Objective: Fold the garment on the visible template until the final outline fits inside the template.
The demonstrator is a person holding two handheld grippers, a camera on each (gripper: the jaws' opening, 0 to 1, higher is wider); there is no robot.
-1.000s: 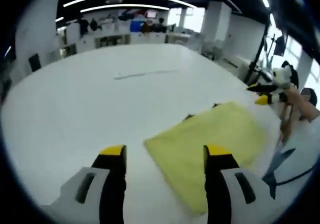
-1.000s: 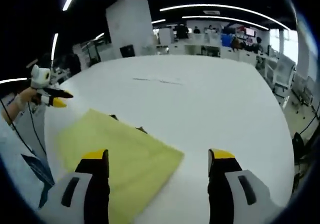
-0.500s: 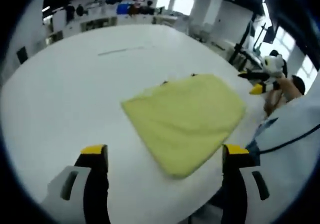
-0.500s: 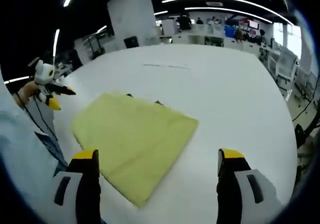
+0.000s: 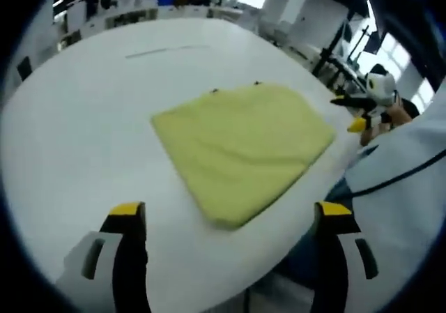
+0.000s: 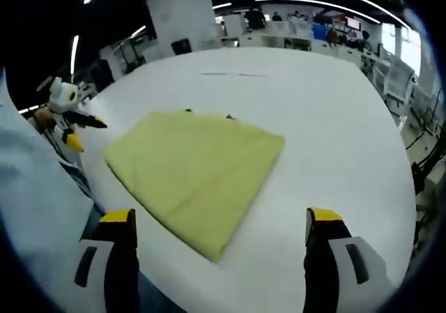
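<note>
Left gripper (image 5: 226,219) held above the table edge, jaws spread and empty, right gripper (image 6: 219,222) likewise released, folded yellow garment (image 5: 240,142) flat on white table (image 5: 83,118)

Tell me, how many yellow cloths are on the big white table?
1. The folded yellow cloth lies flat on the white table, near the edge closest to the person; the right gripper view shows the same cloth. Layers underneath could be hidden.
</note>
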